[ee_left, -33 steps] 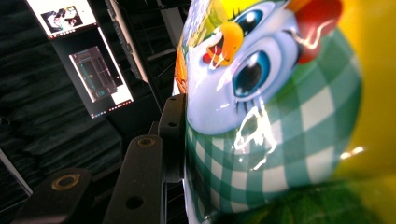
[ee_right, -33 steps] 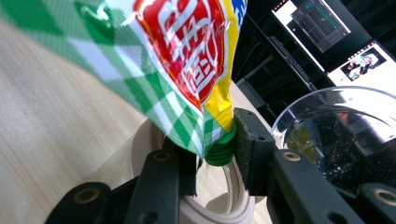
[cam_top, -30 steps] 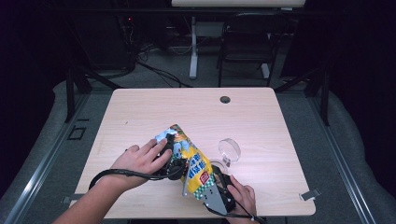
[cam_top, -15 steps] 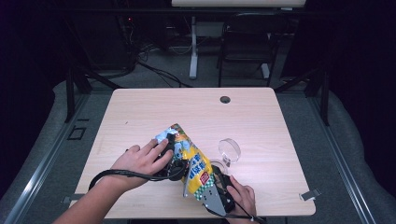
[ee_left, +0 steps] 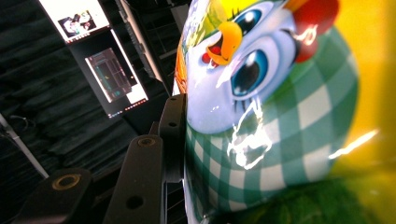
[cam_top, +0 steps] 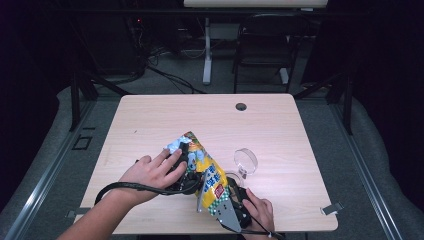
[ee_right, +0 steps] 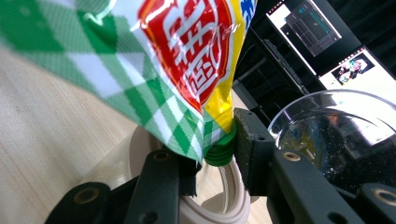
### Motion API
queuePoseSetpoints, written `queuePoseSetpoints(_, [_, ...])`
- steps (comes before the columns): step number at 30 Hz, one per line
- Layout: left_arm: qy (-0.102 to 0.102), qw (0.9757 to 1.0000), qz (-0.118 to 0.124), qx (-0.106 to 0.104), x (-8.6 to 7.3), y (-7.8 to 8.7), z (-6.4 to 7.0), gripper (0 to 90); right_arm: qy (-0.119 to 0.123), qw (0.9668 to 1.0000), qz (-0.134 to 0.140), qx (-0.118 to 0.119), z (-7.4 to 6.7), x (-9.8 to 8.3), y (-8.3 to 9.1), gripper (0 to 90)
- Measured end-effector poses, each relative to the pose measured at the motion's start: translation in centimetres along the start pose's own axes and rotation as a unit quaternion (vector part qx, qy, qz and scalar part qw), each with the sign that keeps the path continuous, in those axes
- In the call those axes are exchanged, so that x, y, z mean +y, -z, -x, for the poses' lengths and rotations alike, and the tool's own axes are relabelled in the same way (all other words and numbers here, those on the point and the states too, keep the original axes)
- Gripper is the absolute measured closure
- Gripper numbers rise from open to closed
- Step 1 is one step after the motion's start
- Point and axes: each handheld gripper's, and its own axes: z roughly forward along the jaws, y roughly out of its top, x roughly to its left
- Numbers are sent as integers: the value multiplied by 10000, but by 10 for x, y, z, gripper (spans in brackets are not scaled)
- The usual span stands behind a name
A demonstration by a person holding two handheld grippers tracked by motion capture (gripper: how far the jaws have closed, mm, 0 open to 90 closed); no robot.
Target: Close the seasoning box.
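Jaws of both grippers pinching one snack bag (cam_top: pixel 204 170) above the table (cam_top: pixel 280 125).
Right gripper (ee_right: pixel 212 161) clamps the bag's green spout; left gripper (cam_top: pixel 184 165) presses its upper face. Clear bowl (cam_top: pixel 245 160) stands just beside. Long axis slants from near edge up-left. Right gripper view adds a pale ring (ee_right: pixel 219 196) beneath.
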Motion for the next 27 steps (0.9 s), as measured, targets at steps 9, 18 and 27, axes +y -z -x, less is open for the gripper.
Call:
queuePoseSetpoints(9, [-112,9998,-24,167,2,2,0,650,33,10000,23,-35,-1,0,0,713])
queuePoseSetpoints(18, [-174,9993,-55,340,3,4,2,652,85,9999,-3,-91,-1,0,0,712])
queuePoseSetpoints(27, [-262,9984,-71,502,4,6,3,655,76,9999,33,-81,-2,0,0,711])
